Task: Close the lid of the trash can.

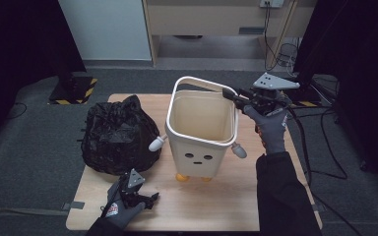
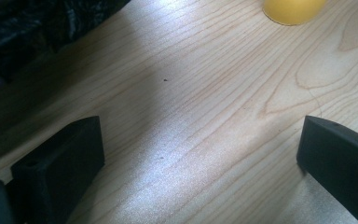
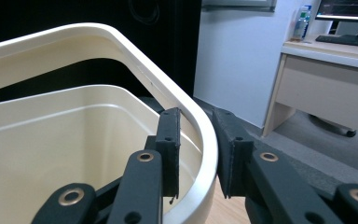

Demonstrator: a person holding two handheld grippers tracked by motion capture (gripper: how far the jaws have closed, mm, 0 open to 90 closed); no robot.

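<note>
Your right gripper (image 3: pixel 193 154) has its black fingers (image 3: pixel 169 149) straddling the smooth, rounded ring (image 3: pixel 121 44) hinged above the cream plastic bin (image 1: pixel 202 132), seemingly just pinching it. Your left gripper (image 2: pixel 200 154) rests wide open and empty on the pale wood-grain surface (image 2: pixel 205 93). A crinkled black bag (image 1: pixel 118 135) sits left of the bin.

One bin (image 1: pixel 202 132), one black bag (image 1: pixel 118 135).
</note>
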